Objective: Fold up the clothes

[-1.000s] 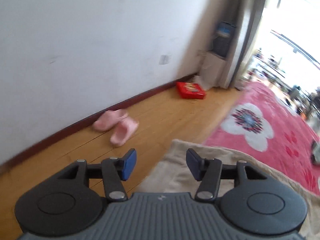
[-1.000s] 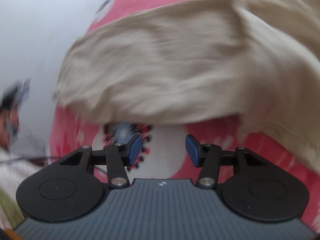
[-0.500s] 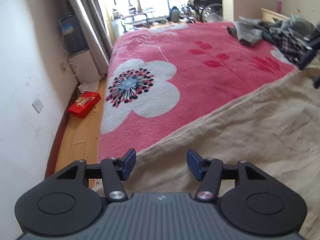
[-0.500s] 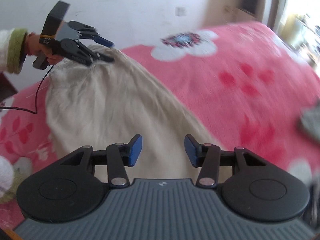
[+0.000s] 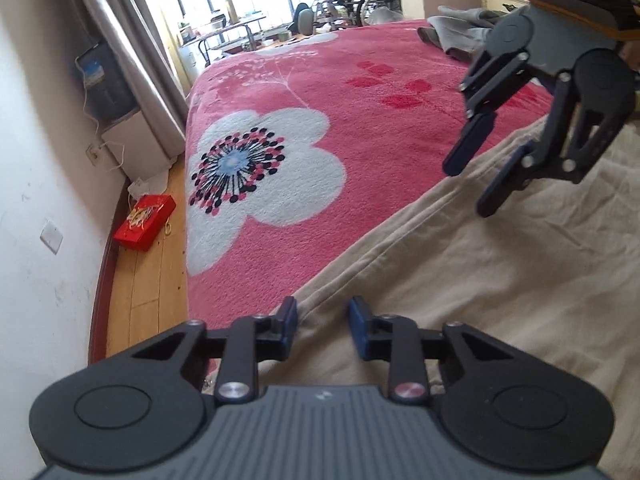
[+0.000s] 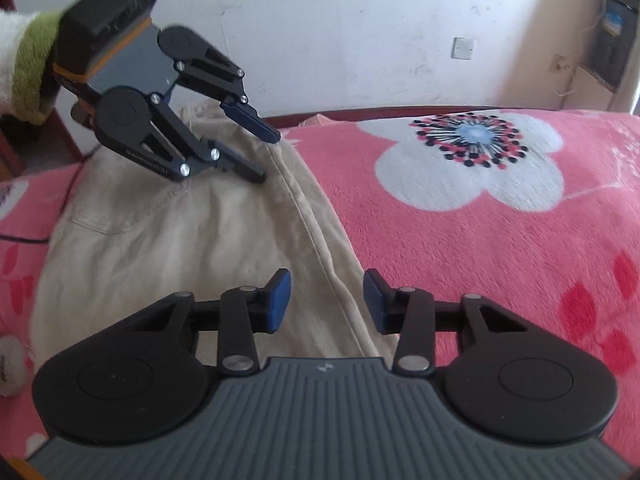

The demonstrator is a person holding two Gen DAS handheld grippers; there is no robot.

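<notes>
One wide pink blanket (image 5: 360, 128) with white flowers covers the bed, and the beige trousers (image 6: 168, 248) lie flat along its near side, their stitched side seam against the pink. The cloth looks soft, light and limp (likely to sag and crease between two holds), so that doubled seam edge seems the firmest place to pinch. Both tongs straddle it, closing, unclamped: left gripper (image 5: 323, 326) by the waist, right gripper (image 6: 327, 300) down the leg.
</notes>
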